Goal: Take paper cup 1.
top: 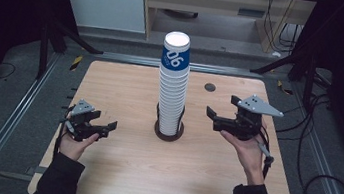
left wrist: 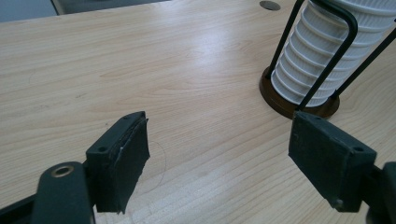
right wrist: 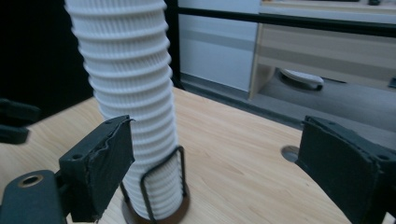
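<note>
A tall stack of white ribbed paper cups [top: 172, 84] stands dead centre on the wooden table [top: 120, 171], seated in a dark round holder [top: 169, 129] with thin black wire uprights. The top cup [top: 176, 52] wears a blue band with white figures; they read something like "06", but from the high view they are too small to be sure.

On the left, the left gripper [top: 110, 126] is held low above the table, well apart from the stack, pointing toward it. In the left gripper view its jaws stand wide with nothing but bare wood between them; the stack [left wrist: 322, 51] sits off to the upper right, its top cut off by the frame edge, one wire loop [left wrist: 334, 56] crossing in front of the ribs.

On the right, the right gripper [top: 210, 114] is held higher, near the stack but clear of it, a grey three-cornered plate [top: 258, 106] on top. In the right gripper view the jaws are spread wide and empty. The stack [right wrist: 130, 93] rises behind the left-hand jaw, which hides part of its lower ribs; its top runs out of frame. The holder's base [right wrist: 156, 215] is clipped at the bottom edge.

A small dark round spot [top: 210, 87] lies on the table behind the right gripper; what it is I cannot make out. Blurred dark shapes [right wrist: 16, 121] at the far left of the right gripper view are hard to identify.
</note>
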`<action>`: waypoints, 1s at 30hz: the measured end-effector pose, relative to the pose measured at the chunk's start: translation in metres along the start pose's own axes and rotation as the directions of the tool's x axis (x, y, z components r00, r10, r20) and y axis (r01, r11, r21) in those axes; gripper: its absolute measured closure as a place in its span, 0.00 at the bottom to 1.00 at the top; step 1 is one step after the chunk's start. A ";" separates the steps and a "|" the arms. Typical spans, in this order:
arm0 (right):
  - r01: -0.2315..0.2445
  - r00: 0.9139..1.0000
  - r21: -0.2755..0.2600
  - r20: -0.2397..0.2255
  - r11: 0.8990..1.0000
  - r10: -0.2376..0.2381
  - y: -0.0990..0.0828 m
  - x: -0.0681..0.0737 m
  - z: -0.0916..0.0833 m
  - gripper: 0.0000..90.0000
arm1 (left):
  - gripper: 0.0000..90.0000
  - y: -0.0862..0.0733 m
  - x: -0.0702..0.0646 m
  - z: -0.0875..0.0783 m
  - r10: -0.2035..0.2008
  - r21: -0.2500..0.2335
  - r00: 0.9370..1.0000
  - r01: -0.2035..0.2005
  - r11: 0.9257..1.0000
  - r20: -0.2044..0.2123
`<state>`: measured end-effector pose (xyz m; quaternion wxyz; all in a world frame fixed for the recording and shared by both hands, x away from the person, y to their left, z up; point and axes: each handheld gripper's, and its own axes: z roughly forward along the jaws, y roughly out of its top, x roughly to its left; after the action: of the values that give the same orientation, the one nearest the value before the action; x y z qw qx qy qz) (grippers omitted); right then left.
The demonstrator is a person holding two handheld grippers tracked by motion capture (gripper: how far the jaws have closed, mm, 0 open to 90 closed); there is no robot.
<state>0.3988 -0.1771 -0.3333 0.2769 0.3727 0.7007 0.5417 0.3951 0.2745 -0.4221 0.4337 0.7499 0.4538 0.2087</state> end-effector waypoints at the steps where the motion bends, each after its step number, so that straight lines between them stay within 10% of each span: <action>1: -0.001 1.000 -0.005 -0.014 1.000 0.001 0.005 0.002 0.001 0.12 | 0.22 0.000 0.000 0.000 0.000 -0.001 1.000 0.000 1.000 -0.002; 30: -0.010 0.985 -0.136 -0.173 0.991 -0.014 0.098 0.046 0.052 0.11 | 0.21 -0.002 -0.002 0.005 0.012 0.026 1.000 -0.012 1.000 0.005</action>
<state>0.4359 -0.0969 -0.2512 0.2403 0.3035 0.6839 0.6184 0.3966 0.2705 -0.4263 0.4239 0.7588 0.4507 0.2035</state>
